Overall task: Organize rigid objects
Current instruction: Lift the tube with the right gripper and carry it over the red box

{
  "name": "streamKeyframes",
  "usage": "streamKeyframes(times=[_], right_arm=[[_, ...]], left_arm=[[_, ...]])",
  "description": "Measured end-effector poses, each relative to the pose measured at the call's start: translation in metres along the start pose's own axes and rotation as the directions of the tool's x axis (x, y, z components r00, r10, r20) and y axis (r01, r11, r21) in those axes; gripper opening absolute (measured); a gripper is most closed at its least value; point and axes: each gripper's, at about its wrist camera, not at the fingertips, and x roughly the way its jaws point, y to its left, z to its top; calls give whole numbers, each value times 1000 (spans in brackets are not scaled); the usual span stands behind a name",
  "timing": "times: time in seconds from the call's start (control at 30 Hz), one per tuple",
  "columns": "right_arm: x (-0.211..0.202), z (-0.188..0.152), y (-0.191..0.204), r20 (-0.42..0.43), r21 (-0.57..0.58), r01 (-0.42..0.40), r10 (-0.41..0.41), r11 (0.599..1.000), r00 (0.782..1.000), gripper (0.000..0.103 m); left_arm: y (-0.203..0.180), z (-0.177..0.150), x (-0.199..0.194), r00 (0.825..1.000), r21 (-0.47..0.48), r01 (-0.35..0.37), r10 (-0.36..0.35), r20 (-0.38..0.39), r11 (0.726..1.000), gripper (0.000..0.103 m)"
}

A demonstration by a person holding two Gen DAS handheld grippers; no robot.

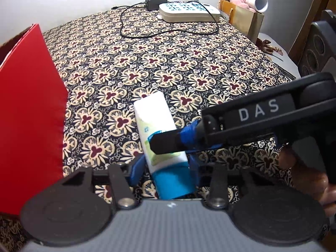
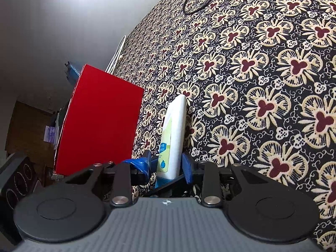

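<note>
We see a surface (image 1: 189, 63) covered in a dark floral cloth, filling most of both views. At its left edge stands a red box (image 1: 29, 115), upright, also seen from the right wrist view (image 2: 98, 121). At the far end lies a white device with a blue-lit grid (image 1: 189, 11), a black adapter (image 1: 156, 1) just behind it, and a black cable (image 1: 168, 32) looping across the cloth. A gold paper bag (image 1: 245, 19) stands at the far right corner, with pink plush things and a white roll poking out.

Between us, both grippers grip one tube (image 1: 156, 124), white with a green label and a blue cap end. The left hand-held gripper (image 1: 166, 170) is clamped on the tube near the blue end, its blue-taped fingers (image 1: 136, 168) pressed to either side. The right hand-held gripper (image 2: 167, 166) is also closed on the tube (image 2: 175, 136), seen edge-on, narrow, with its flat sealed end pointing away. In the left view the right one reaches in from the right, one finger across the label. We cannot tell whether the tube touches the cloth.
</note>
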Motion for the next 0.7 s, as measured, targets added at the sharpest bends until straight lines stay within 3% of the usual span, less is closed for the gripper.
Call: streamKeyframes(times=[0.37, 0.7], right_arm=[[-37, -19, -5, 56, 19, -2, 1, 1000, 998, 13], [-76, -26, 25, 157, -85, 10, 4, 996, 988, 13]], left_arm=[[-26, -5, -16, 1000, 70, 18, -20, 25, 997, 39], [-33, 7, -51, 993, 60, 33, -39, 112, 998, 39]])
